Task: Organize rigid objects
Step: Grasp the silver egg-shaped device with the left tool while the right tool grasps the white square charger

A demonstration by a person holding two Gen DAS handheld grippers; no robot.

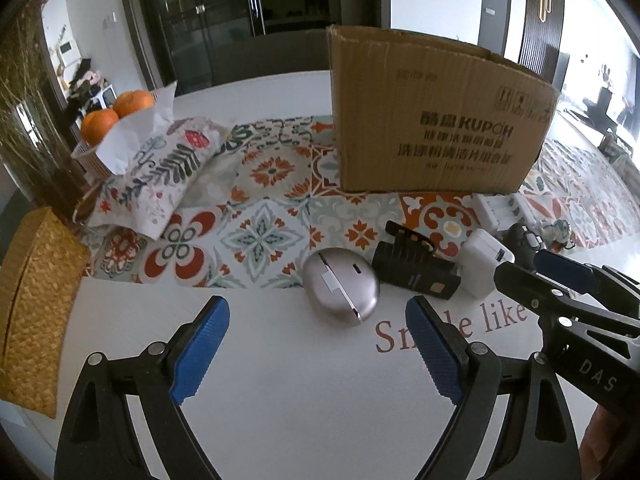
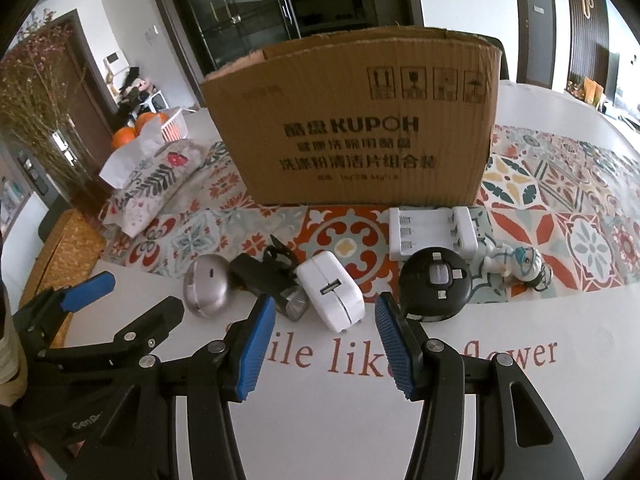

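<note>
A row of small objects lies on the white table in front of an open cardboard box [image 2: 360, 128], which also shows in the left wrist view [image 1: 436, 120]. From the left: a silver oval case [image 1: 340, 286] [image 2: 206, 292], a black flashlight [image 1: 416, 268] [image 2: 272, 284], a white charger plug [image 2: 332, 292] [image 1: 486, 262], a round black device [image 2: 438, 282], a white battery charger [image 2: 432, 232] and a small white figurine [image 2: 516, 262]. My left gripper [image 1: 318, 344] is open and empty, just short of the silver case. My right gripper [image 2: 326, 348] is open and empty, just short of the white plug.
A patterned runner [image 2: 560, 200] crosses the table under the box. A fabric tissue box [image 1: 160, 172] and a basket of oranges [image 1: 116, 116] stand at the left. A woven mat [image 1: 36, 304] lies at the left edge. A vase of dried flowers [image 2: 36, 112] stands far left.
</note>
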